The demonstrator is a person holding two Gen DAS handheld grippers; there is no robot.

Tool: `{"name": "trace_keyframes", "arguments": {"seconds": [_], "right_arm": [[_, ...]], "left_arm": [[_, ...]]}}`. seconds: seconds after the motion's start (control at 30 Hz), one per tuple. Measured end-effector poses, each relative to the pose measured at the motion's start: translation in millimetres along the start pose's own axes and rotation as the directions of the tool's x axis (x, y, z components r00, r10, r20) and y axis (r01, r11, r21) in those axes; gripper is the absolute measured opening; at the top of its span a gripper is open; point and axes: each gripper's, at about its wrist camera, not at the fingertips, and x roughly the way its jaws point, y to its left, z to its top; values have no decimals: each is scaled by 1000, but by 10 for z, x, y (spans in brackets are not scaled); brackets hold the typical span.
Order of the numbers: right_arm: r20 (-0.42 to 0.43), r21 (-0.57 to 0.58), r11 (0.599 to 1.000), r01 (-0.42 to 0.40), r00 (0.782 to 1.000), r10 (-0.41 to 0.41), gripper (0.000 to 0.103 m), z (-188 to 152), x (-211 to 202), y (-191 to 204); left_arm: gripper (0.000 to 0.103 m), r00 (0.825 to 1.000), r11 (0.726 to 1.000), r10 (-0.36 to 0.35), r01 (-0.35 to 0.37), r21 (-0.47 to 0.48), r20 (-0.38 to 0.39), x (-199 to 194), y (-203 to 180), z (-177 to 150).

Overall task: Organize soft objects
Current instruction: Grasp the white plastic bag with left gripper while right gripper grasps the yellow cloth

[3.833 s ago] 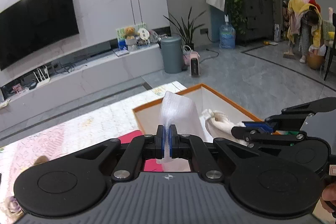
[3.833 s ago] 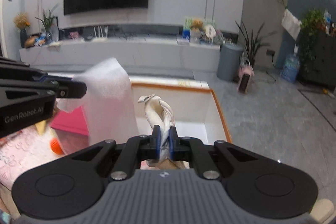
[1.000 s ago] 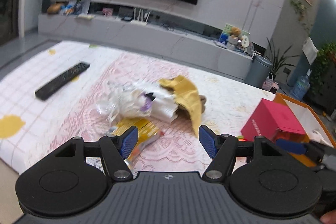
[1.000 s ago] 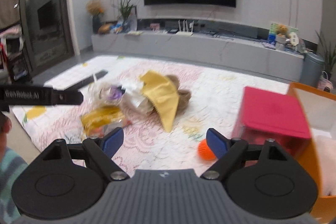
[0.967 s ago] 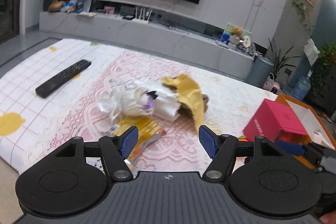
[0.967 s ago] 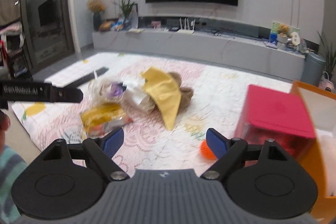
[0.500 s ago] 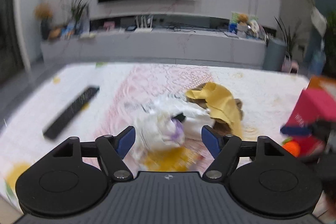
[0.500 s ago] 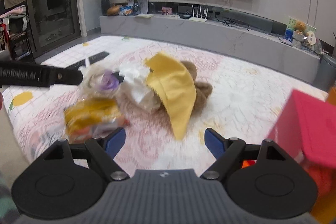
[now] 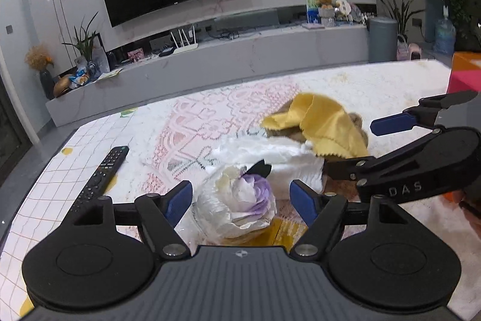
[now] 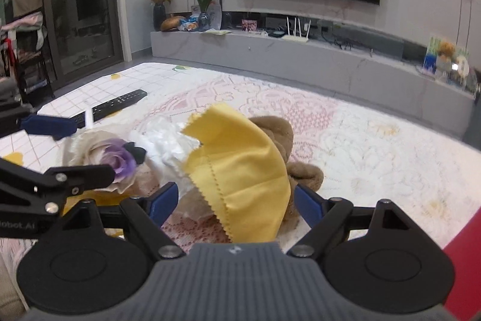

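A heap of soft things lies on the lace tablecloth [image 9: 228,107]. In the left wrist view my left gripper [image 9: 240,197] is open, and a white and purple fabric flower [image 9: 240,200] sits between its fingers without the pads pressing on it. Behind the flower lie a white cloth [image 9: 270,152] and a yellow cloth [image 9: 324,125]. My right gripper [image 10: 236,202] is open just in front of the yellow cloth [image 10: 240,170], which drapes over a brown plush toy [image 10: 303,173]. Each gripper shows in the other's view, the right gripper [image 9: 357,145] to the right and the left gripper [image 10: 75,149] to the left.
A black remote control [image 9: 102,170] lies to the left of the heap. A yellow packet [image 9: 285,230] lies under the flower. A red box [image 9: 466,80] and an orange box edge [image 9: 463,59] stand at the right. The table's near left edge [image 9: 18,218] is close.
Earlier both grippers were shut on white cloths over the orange box; now both are open and empty. Over the last second both came closer and lower to the heap.
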Motion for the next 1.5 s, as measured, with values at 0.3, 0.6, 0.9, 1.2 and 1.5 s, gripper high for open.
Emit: {"name": "trace_keyframes", "arguments": {"seconds": [0.3, 0.6, 0.9, 1.2, 1.5], "right_arm": [[-26, 27, 1000, -6, 1000, 7, 55, -77, 163, -63], [-34, 21, 999, -33, 999, 33, 10, -111, 54, 61], [-22, 28, 998, -59, 998, 60, 0, -111, -82, 155], [25, 35, 998, -46, 999, 46, 0, -71, -301, 171], [86, 141, 990, -18, 996, 6, 72, 66, -235, 31]], "left_arm": [[88, 991, 966, 132, -134, 222, 25, 198, -282, -48], [66, 985, 957, 168, -174, 233, 43, 188, -321, -76], [40, 971, 959, 209, -227, 170, 121, 44, -210, -15], [40, 962, 973, 224, -229, 14, 153, -208, -35, 88], [40, 969, 975, 217, -221, 23, 117, -104, -245, 140]]}}
